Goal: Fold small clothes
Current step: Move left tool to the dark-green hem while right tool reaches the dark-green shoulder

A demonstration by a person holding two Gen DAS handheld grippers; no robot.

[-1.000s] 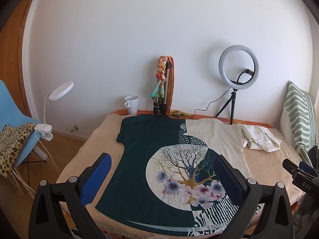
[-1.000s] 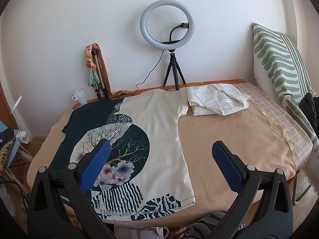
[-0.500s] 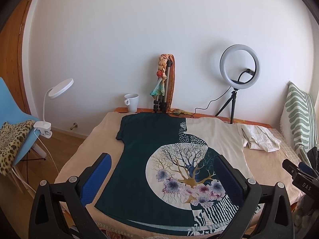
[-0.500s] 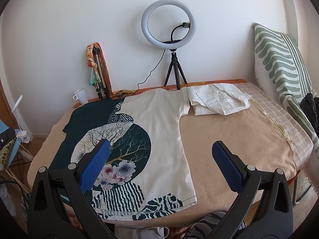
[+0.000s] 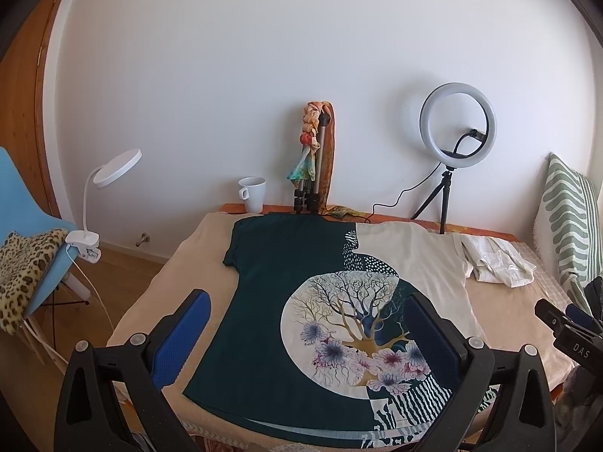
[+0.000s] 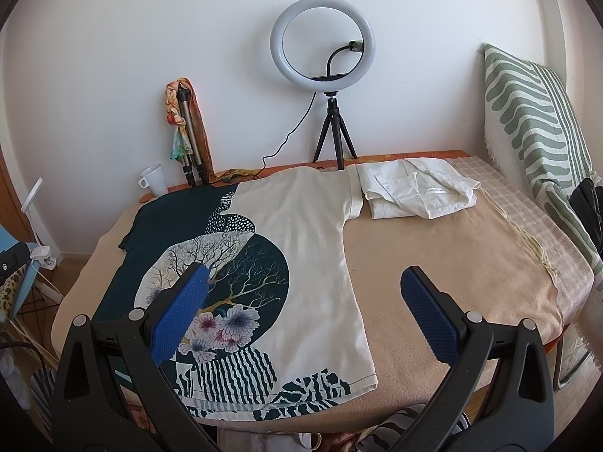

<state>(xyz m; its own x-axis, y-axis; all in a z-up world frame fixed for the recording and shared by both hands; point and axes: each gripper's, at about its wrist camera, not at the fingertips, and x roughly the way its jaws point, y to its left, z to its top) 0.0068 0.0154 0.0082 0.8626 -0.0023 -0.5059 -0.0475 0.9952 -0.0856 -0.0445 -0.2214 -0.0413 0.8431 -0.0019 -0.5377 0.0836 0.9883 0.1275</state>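
Note:
A T-shirt (image 5: 286,290), half dark green and half cream with a tree-and-flower print, lies flat and spread out on the beige bed cover (image 5: 181,263); it also shows in the right wrist view (image 6: 301,233). My left gripper (image 5: 305,324) is open and empty, held above the shirt's near hem. My right gripper (image 6: 305,301) is open and empty, above the shirt's cream right side near the hem. A folded white garment (image 6: 414,192) lies at the far right of the bed, touching the shirt's sleeve.
A ring light on a tripod (image 6: 328,75), a folded tripod with a scarf (image 6: 184,132) and a white mug (image 6: 154,180) stand along the back wall. A green striped pillow (image 6: 535,120) leans at right. A blue chair (image 5: 22,226) and clip lamp (image 5: 98,188) stand left.
Both grippers have drifted slightly; the views shift a little, with the shirt appearing marginally lower in the left wrist view. Both stay open and nothing on the bed has moved.

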